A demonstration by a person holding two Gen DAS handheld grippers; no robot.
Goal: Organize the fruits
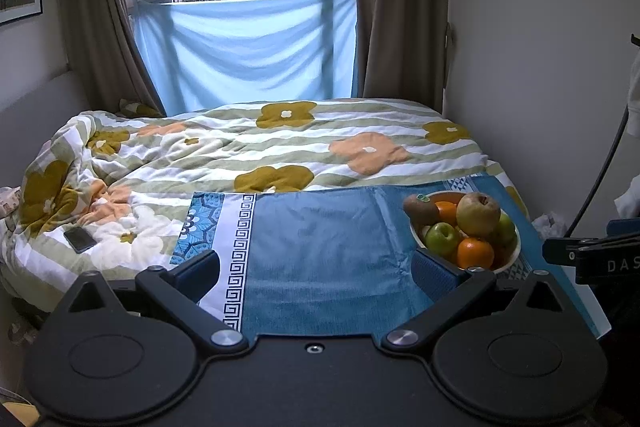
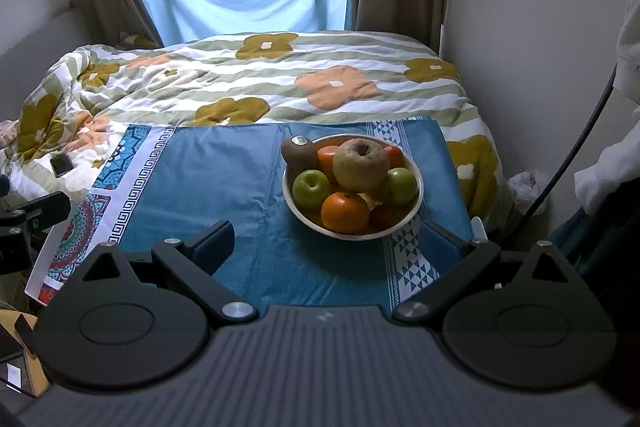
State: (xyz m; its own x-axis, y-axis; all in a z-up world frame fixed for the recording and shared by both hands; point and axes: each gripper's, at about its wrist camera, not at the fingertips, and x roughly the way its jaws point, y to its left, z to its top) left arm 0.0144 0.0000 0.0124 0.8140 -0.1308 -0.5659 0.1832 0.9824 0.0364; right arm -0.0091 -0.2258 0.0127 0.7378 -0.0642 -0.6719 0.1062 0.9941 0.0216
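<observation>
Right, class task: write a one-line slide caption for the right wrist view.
Right gripper, jaws open, faces a white bowl piled with apples, oranges and a kiwi on a blue cloth.

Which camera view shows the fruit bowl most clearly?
The right wrist view: the fruit bowl sits near the centre, whole rim visible. The left wrist view shows it far right, its near rim partly hidden behind a finger of the left hand-held gripper.

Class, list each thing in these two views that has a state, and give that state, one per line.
left gripper: jaws open, empty
right gripper: jaws open, empty
bowl: upright, heaped with fruit
brownish apple: on top of pile
kiwi: at rim, stickered
phone: screen dark
curtains: drawn apart
</observation>
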